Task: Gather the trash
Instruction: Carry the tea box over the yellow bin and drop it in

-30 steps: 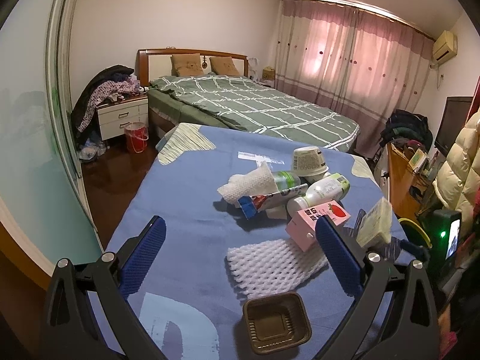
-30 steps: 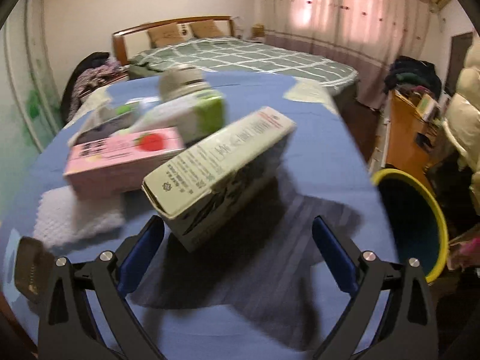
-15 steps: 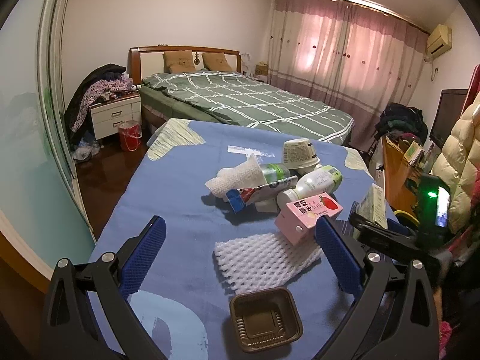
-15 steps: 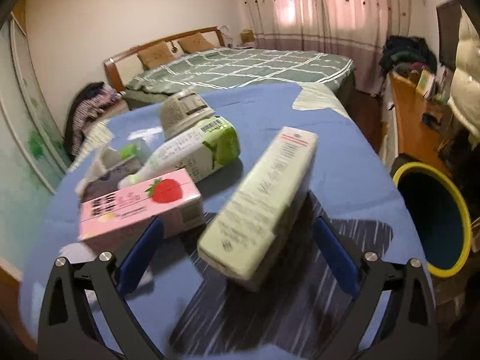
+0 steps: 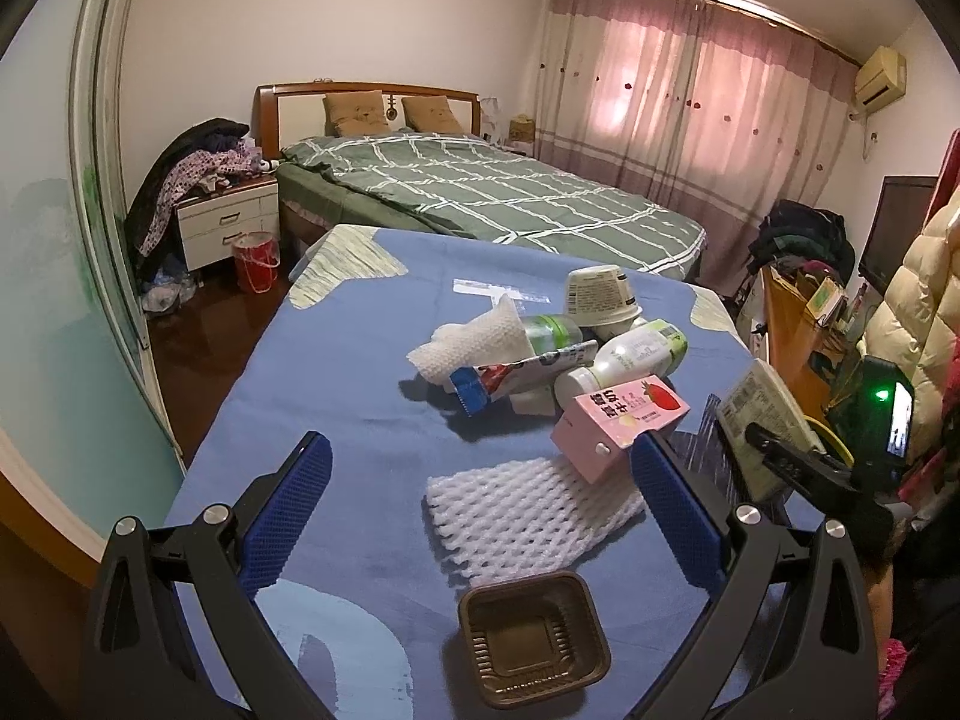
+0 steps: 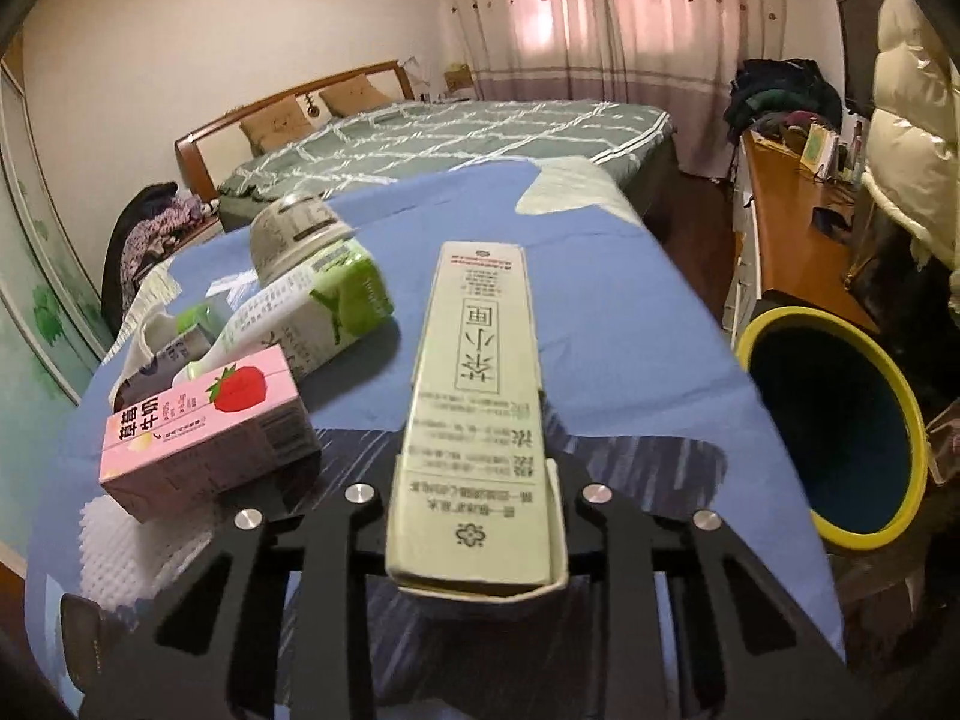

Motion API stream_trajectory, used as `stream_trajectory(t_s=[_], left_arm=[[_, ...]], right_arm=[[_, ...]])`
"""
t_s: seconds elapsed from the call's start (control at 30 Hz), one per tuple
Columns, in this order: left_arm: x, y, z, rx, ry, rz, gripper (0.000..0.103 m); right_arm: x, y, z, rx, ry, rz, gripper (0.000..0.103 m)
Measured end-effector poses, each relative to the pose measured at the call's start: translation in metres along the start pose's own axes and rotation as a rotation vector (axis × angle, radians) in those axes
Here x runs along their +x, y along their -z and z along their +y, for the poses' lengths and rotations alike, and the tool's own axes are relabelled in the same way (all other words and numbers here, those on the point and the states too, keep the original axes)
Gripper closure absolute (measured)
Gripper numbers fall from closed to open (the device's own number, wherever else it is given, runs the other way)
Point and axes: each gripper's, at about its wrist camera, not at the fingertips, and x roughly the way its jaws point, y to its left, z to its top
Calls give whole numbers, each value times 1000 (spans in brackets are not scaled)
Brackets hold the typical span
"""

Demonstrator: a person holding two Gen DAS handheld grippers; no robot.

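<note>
Now the right gripper [image 6: 477, 480] is clamping a long pale green carton [image 6: 480, 396], its jaws having just been closing onto the carton's near end; the carton is pointing away from the camera over the blue-covered bench [image 6: 600, 312]. Just beside it on the left, a pink strawberry milk box [image 6: 210, 426] is lying against a green and white bottle [image 6: 312, 318] and a paper cup [image 6: 294, 231]. A yellow-rimmed bin [image 6: 840, 426] is standing off the bench's right edge. The left gripper [image 5: 480, 516] is hovering with its jaws spread wide and holding nothing, above a white foam net [image 5: 528, 510] and a brown plastic tray [image 5: 534, 639].
</note>
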Motion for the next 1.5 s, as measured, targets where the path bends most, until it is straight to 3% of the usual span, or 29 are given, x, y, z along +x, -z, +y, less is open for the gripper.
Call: stream_trajectory(t_s=[0.2,0.53,0.83,0.93,1.07,1.5], left_arm=[[0,0,-6,13,6,1,5],[7,8,-21,47,25,34,5],[16,17,-32,69,39,74,5],[19,19,-35,74,42,83,5],[21,22,-40,84,42,90,5],[31,46,-46,109,-26,149,5]], right_arm=[[-20,-3,-29,43,34,-61,75],[-36,-23,-118,224,211,-141,75],[-9,-33,-193,365,371,-86,74],[2,-31,-201,387,408,-67,72],[-2,-30,-200,388,433,-91,47],[-3,-35,-189,333,454,-105,40]])
